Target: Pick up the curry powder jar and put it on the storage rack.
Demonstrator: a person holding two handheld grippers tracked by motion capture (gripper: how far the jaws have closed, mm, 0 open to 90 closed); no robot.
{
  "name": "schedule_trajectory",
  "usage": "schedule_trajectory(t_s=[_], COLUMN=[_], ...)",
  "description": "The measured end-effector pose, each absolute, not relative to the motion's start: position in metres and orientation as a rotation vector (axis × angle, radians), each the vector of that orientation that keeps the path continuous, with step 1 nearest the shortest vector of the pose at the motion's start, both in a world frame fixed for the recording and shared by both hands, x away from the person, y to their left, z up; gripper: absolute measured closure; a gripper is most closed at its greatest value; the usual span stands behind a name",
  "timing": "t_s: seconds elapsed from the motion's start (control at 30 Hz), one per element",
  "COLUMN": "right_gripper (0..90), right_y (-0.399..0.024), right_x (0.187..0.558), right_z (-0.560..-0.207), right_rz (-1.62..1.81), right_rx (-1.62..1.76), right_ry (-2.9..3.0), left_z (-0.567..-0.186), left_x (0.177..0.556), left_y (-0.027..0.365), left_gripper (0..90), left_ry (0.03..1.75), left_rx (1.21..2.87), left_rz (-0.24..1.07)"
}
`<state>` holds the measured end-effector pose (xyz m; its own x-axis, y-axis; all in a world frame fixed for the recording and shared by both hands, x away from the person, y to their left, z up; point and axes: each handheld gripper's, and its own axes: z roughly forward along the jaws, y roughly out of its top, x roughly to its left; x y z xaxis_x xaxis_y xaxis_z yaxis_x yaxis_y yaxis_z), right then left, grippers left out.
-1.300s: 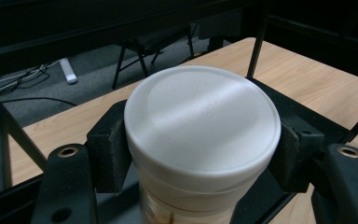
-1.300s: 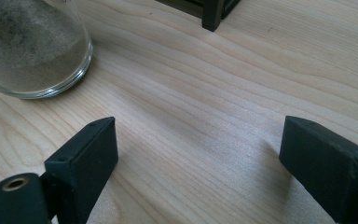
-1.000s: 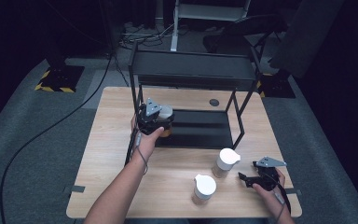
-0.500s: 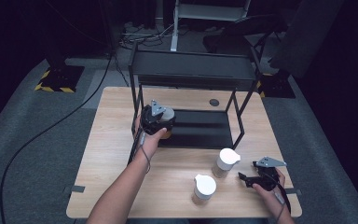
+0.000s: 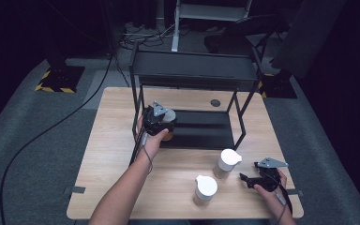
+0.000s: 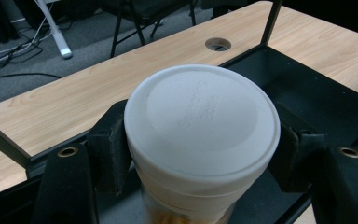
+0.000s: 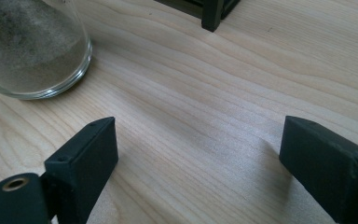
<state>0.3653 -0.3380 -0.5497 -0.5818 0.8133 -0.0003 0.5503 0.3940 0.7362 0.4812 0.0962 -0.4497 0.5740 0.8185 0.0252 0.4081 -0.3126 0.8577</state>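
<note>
Wooden and pale, the tabletop [image 5: 112, 154] fills the middle of the high view. A black metal rack [image 5: 192, 75] with two shelves stands on its far half. The left tongs [image 5: 161, 123] are at the near left corner of the rack, by the low shelf. They are closed tight on a jar with a white lid [image 5: 167, 125] and something orange-brown inside. The jar is upright at the left end of the low shelf; whether it sits on the shelf or hangs just over it I cannot tell. Two more jars with white lids stand on the near part of the tabletop. One jar [image 5: 226, 163] is just in front of the rack, and the other jar [image 5: 204, 189] is nearer the person's edge. The right tongs [image 5: 246, 179] lie low at the near right corner, just beside those two jars, with nothing in them.

From the left gripper view, the round white lid [image 6: 200, 121] is right in the middle. A black pad [image 6: 109, 144] presses on each side of the jar below the lid. The low black shelf [image 6: 317, 98] and the tabletop lie behind it.

From the right gripper view, the right tongs [image 7: 198, 154] are wide open over bare wood. A glass jar [image 7: 32, 51] with grey-brown powder stands apart from them at the top left. One black rack foot [image 7: 213, 16] shows at the top.
</note>
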Motion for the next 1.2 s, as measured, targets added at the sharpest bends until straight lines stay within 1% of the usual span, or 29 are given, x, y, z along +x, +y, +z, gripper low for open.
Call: schedule_trajectory(t_s=[0.2, 0.23, 0.37, 0.4, 0.57, 0.73, 0.93, 1.2], right_gripper=[11.4, 11.5, 11.5, 11.4, 11.4, 11.4, 11.4, 11.4], right_y=[-0.338, -0.338, -0.338, -0.338, -0.338, -0.338, -0.338, -0.338], right_x=[0.365, 0.365, 0.365, 0.365, 0.365, 0.365, 0.365, 0.365], right_z=[-0.550, -0.550, -0.550, -0.550, -0.550, -0.550, -0.550, -0.550], right_rz=[1.008, 1.008, 1.008, 1.008, 1.008, 1.008, 1.008, 1.007], right_rx=[1.180, 1.180, 1.180, 1.180, 1.180, 1.180, 1.180, 1.181], right_ry=[2.296, 2.296, 2.296, 2.296, 2.296, 2.296, 2.296, 2.297], left_z=[-0.450, -0.450, -0.445, -0.443, -0.430, -0.417, -0.402, -0.387], left_x=[0.483, 0.483, 0.481, 0.480, 0.472, 0.462, 0.446, 0.427], left_y=[0.102, 0.103, 0.104, 0.103, 0.107, 0.116, 0.125, 0.139], left_gripper=[32.7, 31.4, 19.2, 17.5, 16.8, 12.4, 12.1, 10.8], left_ry=[1.017, 1.020, 1.028, 1.025, 0.990, 0.995, 0.964, 0.947], left_rx=[1.909, 1.912, 1.881, 1.874, 1.851, 1.792, 1.770, 1.733], left_rz=[0.576, 0.579, 0.598, 0.604, 0.647, 0.637, 0.649, 0.631])
